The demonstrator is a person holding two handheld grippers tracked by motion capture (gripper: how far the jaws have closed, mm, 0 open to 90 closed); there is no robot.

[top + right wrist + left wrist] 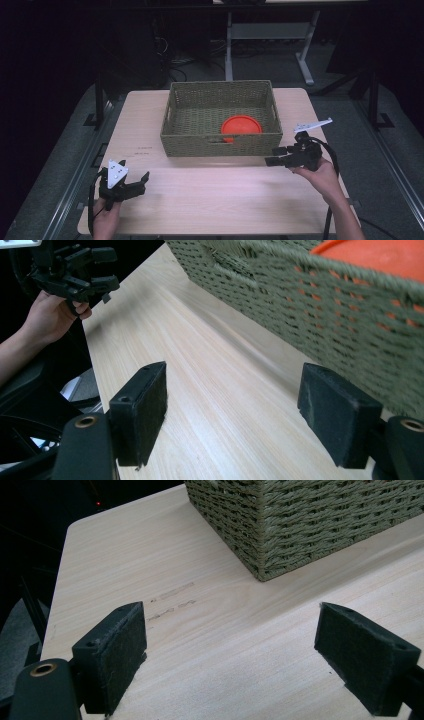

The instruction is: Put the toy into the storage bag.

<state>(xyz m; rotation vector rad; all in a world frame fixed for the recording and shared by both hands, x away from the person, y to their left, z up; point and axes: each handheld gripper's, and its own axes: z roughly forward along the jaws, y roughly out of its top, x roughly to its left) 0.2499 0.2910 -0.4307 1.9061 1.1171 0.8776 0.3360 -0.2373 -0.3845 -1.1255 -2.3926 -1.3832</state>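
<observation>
Fingers: both pairs released, nothing between the pads. On my left gripper (230,655) the two black jaws stand wide apart over bare wood; the same holds for my right gripper (245,415), with only tabletop in the gap.

Left gripper, high view (122,184): held in my left hand (106,215) at the near left corner of the table (200,200), well apart from the basket, grey three-cornered plate on top, jaws pointing toward the table's middle.

Right gripper, high view (282,156): held in my right hand (320,175) near the right edge, jaws pointing left, just beside the basket's near right corner, contact not discernible.

Basket (220,145): woven, olive-green, rectangular, open-topped, standing upright at the far centre of the table. Its near left corner appears in the left gripper view (300,525); its near wall runs across the right gripper view (320,315).

Disc (241,125): orange, round, lying inside the basket toward its near right part. Its edge shows above the rim in the right gripper view (380,255).

Table: light wood, faint printed marks (172,600) left of the basket.
</observation>
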